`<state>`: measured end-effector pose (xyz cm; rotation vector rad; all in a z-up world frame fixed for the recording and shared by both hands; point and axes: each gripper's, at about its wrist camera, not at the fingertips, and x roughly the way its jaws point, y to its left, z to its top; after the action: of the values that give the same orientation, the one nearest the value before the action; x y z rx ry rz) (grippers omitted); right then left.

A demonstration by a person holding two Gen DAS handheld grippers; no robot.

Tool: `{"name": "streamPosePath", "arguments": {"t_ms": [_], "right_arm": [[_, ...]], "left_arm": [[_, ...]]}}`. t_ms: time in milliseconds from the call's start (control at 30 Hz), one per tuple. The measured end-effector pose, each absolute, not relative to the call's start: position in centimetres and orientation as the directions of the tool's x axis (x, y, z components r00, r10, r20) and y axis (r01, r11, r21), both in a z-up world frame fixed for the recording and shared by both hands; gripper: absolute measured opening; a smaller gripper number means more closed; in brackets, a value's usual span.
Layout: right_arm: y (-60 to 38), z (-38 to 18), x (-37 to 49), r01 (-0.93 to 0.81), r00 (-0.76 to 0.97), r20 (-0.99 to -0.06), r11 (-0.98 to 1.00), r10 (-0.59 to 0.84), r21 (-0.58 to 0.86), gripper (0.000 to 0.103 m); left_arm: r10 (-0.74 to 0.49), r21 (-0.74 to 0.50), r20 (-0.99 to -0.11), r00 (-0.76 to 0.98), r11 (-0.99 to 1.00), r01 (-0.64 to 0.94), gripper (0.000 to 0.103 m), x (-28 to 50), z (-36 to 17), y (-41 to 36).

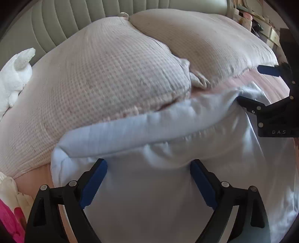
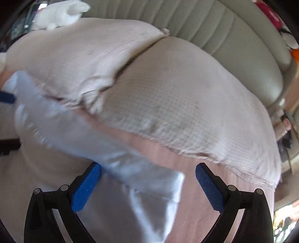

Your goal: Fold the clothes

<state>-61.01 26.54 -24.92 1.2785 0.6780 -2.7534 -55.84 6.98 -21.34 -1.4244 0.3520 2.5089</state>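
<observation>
Both grippers gape wide, jaws holding nothing: left gripper [image 1: 149, 184] and right gripper [image 2: 148, 185] hover over the pale blue garment [image 1: 149, 187]. It lies on the bed [image 2: 214, 168], against 2 pillows [image 1: 104, 78].

— What lies on the bed [image 1: 269, 84]?
— A garment [image 1: 149, 187] is spread on the near part of it. Its far edge, a thick rolled band [image 1: 130, 132], runs left to right and touches two pillows [image 1: 104, 89] lying side by side behind it.
— And behind the pillows?
— A padded headboard [image 1: 74, 16]. A plush toy [image 1: 16, 74] sits at the far left, beside the left pillow.
— Where are the tools?
— The left gripper [image 1: 149, 179] stands over the garment's near middle, the right gripper [image 2: 147, 179] over its right end.
</observation>
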Motion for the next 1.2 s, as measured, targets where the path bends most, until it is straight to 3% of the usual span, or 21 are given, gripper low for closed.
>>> {"name": "streamPosePath", "arguments": {"t_ms": [67, 133, 233, 300, 333, 367, 400, 500, 567, 600, 700, 833, 933, 1100, 1200], "right_arm": [[27.9, -24.0, -61.9, 0.116, -0.67, -0.72, -0.932, 0.182, -0.343, 0.101], [29.1, -23.2, -62.2, 0.069, -0.659, -0.734, -0.959, 0.164, -0.275, 0.101], [28.9, -22.2, -60.4, 0.23, -0.589, -0.806, -0.969, -0.063, -0.092, 0.101], [26.5, -23.3, -59.6, 0.371, -0.551, -0.83, -0.916, -0.086, -0.151, 0.101], [25.4, -24.1, -59.5, 0.41, -0.544, -0.836, -0.892, -0.073, -0.189, 0.101], [24.6, -25.2, -60.0, 0.406, -0.556, -0.831, -0.88, -0.025, -0.245, 0.102], [24.4, -25.7, -60.5, 0.381, -0.571, -0.821, -0.883, 0.009, -0.275, 0.102], [26.2, -23.7, -61.7, 0.22, -0.624, -0.781, -0.949, 0.041, -0.225, 0.102], [27.2, -21.8, -60.0, 0.193, -0.615, -0.789, -0.97, -0.004, -0.145, 0.102], [26.9, -21.3, -58.4, 0.261, -0.576, -0.814, -0.96, -0.072, -0.099, 0.102], [24.9, -21.0, -51.4, 0.511, -0.439, -0.87, -0.859, -0.222, -0.039, 0.102], [21.1, -22.2, -41.0, 0.633, -0.382, -0.891, -0.772, -0.248, -0.056, 0.102], [21.5, -24.1, -34.9, 0.614, -0.372, -0.905, -0.786, -0.207, -0.073, 0.102], [28.1, -22.7, -32.1, 0.477, -0.374, -0.924, -0.871, -0.08, -0.117, 0.102], [28.8, -20.5, -30.4, 0.394, -0.42, -0.903, -0.914, -0.087, -0.096, 0.102]], "left_arm": [[0.077, 0.047, -0.862, -0.501, -0.972, -0.231, 0.093, -57.0, -20.9, 6.5], [0.147, -0.048, -0.859, -0.49, -0.977, -0.209, 0.093, -56.4, -19.7, 5.9], [0.211, -0.061, -0.869, -0.448, -0.943, -0.326, 0.093, -54.5, -19.1, 6.8], [0.205, -0.007, -0.891, -0.406, -0.898, -0.439, 0.093, -54.3, -20.4, 8.8], [0.143, 0.08, -0.892, -0.43, -0.884, -0.46, 0.096, -54.7, -21.4, 10.0], [0.107, 0.138, -0.879, -0.465, -0.876, -0.462, 0.103, -55.2, -22.1, 10.8], [0.111, 0.134, -0.86, -0.498, -0.892, -0.431, 0.103, -55.9, -21.9, 10.7], [0.169, -0.034, -0.884, -0.437, -0.954, -0.298, 0.102, -56.4, -20.2, 7.8], [0.33, -0.187, -0.871, -0.365, -0.907, -0.376, 0.102, -53.5, -18.8, 6.0], [0.375, -0.215, -0.865, -0.333, -0.877, -0.429, 0.102, -51.6, -18.2, 5.5], [0.358, -0.07, -0.885, -0.297, -0.734, -0.675, 0.102, -42.6, -17.2, 5.7], [0.325, -0.038, -0.924, -0.201, -0.602, -0.798, 0.102, -34.1, -18.6, 5.6], [0.154, 0.065, -0.968, -0.198, -0.609, -0.79, 0.103, -31.4, -21.0, 2.3], [0.042, 0.12, -0.973, -0.229, -0.753, -0.646, 0.102, -28.8, -19.8, -4.8], [0.185, -0.011, -0.951, -0.246, -0.819, -0.574, 0.102, -27.5, -17.4, -5.3]]}}
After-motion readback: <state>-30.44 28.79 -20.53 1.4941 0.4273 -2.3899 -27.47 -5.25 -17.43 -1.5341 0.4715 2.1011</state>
